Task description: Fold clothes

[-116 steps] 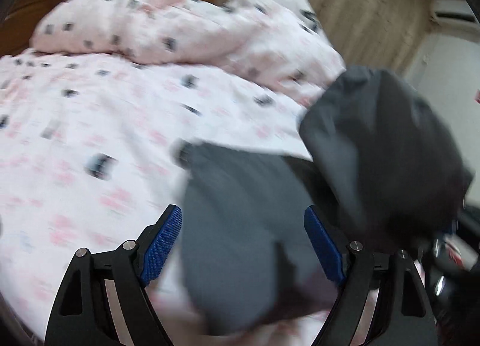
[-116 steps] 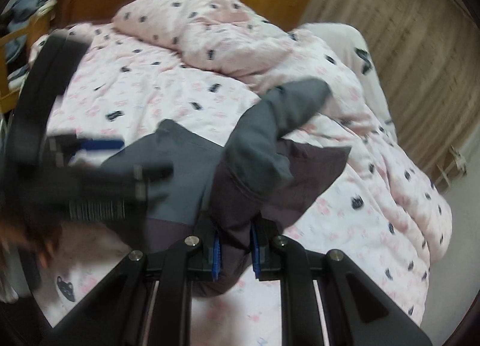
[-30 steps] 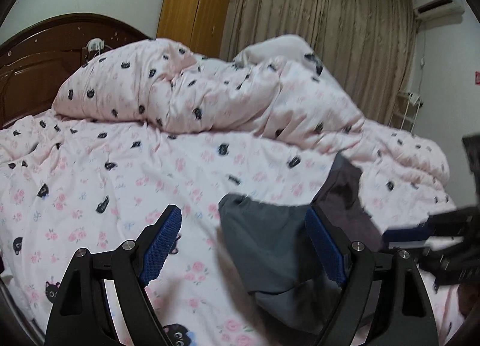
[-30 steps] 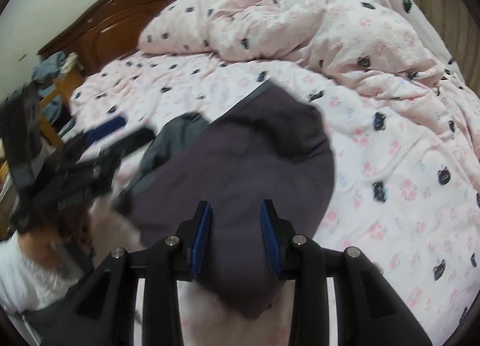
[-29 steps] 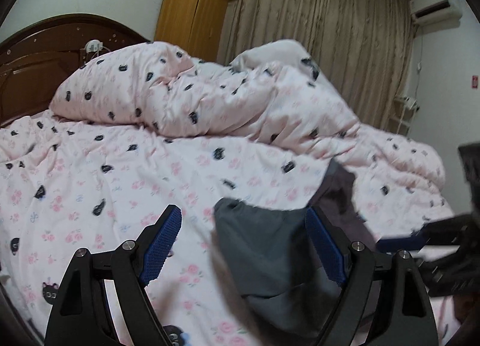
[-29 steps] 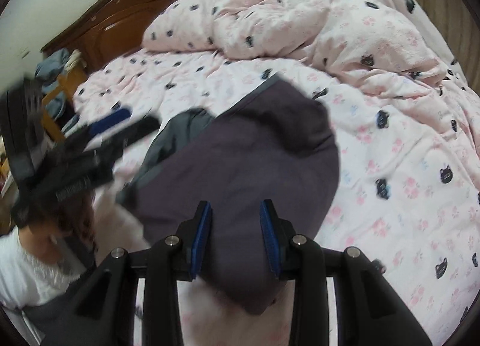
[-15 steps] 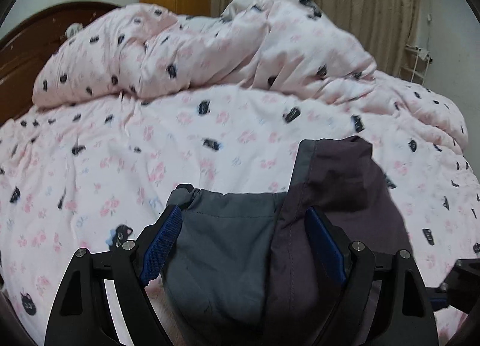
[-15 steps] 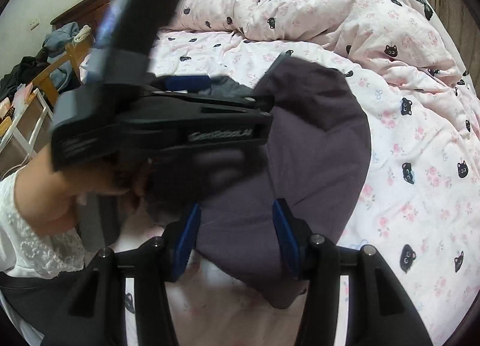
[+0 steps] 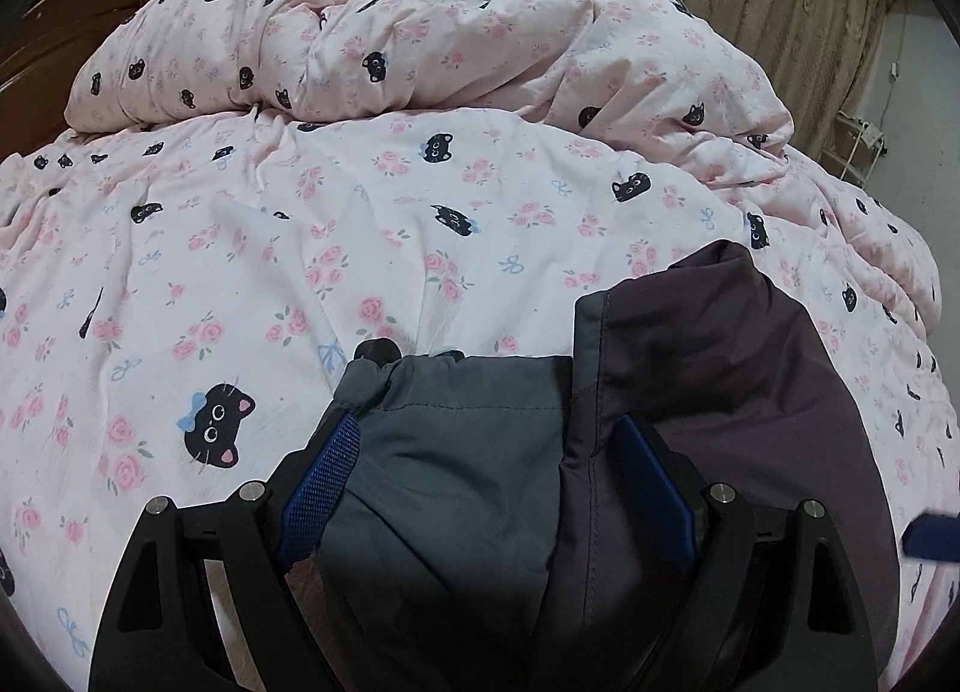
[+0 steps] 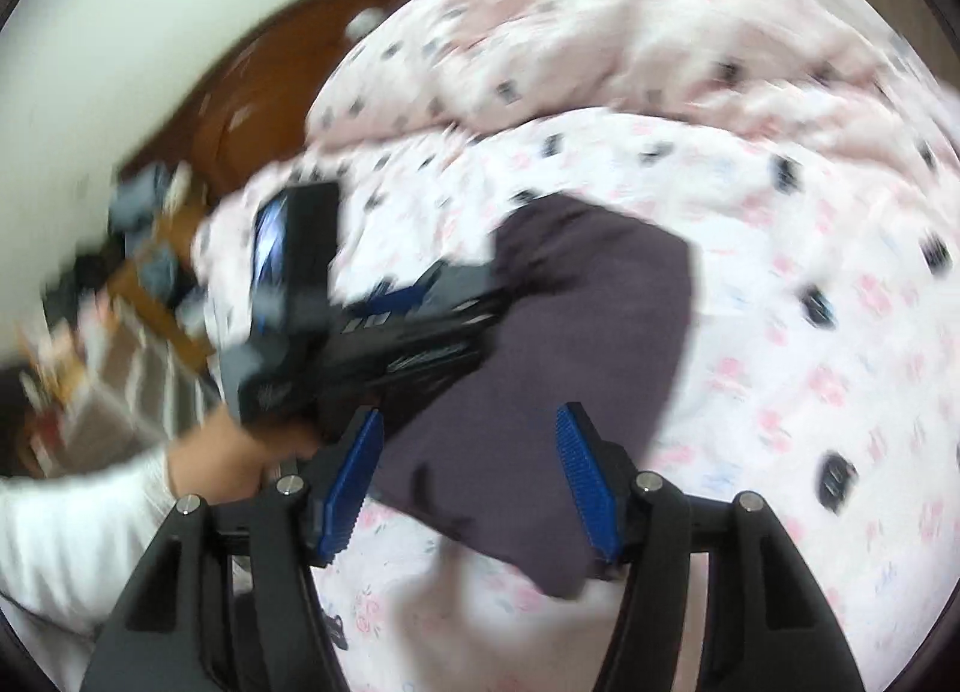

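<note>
Motion blur smears the headboard point(image 10: 240, 110) and the clutter point(image 10: 144, 248) beside it.

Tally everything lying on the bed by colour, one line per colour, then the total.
Grey and dark purple: 1, the garment on the bedsheet.
Pink with black cat print: 1, the bunched duvet at the head end.
Total: 2.

Both wrist views close, angled down; share garment point(image 9: 708, 392), bedspread point(image 9: 360, 224).
</note>
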Motion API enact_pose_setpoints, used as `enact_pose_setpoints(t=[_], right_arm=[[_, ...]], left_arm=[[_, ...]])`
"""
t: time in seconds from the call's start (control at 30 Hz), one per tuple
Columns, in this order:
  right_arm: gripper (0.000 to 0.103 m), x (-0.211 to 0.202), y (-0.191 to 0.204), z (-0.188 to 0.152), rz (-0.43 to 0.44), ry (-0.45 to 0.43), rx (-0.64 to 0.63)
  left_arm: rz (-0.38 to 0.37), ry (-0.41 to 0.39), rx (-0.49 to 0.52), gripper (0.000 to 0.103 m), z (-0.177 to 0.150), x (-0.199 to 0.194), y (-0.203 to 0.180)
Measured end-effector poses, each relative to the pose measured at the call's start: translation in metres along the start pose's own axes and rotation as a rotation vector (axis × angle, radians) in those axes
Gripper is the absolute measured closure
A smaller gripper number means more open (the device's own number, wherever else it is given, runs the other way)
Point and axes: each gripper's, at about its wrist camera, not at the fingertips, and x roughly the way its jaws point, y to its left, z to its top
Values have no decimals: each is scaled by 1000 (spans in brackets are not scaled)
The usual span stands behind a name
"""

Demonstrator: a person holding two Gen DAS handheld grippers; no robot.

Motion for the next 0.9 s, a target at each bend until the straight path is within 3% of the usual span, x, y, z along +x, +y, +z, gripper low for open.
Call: enact_pose_setpoints(t=[0.43, 0.6, 0.67, 0.9], right_arm=[[41, 29, -100, -20, 284, -9, 518], [43, 46, -93, -12, 274, -9, 529], [50, 49, -91, -10, 268, -12, 535], [58, 42, -89, -7, 269, -42, 541]], left_arm=[[-17, 5, -36, 18, -2, 3, 9], [-27, 5, -49, 18, -2, 3, 12], [-43, -4, -68, 18, -2, 0, 16], [-109, -13, -205, 18, -11, -41, 44]])
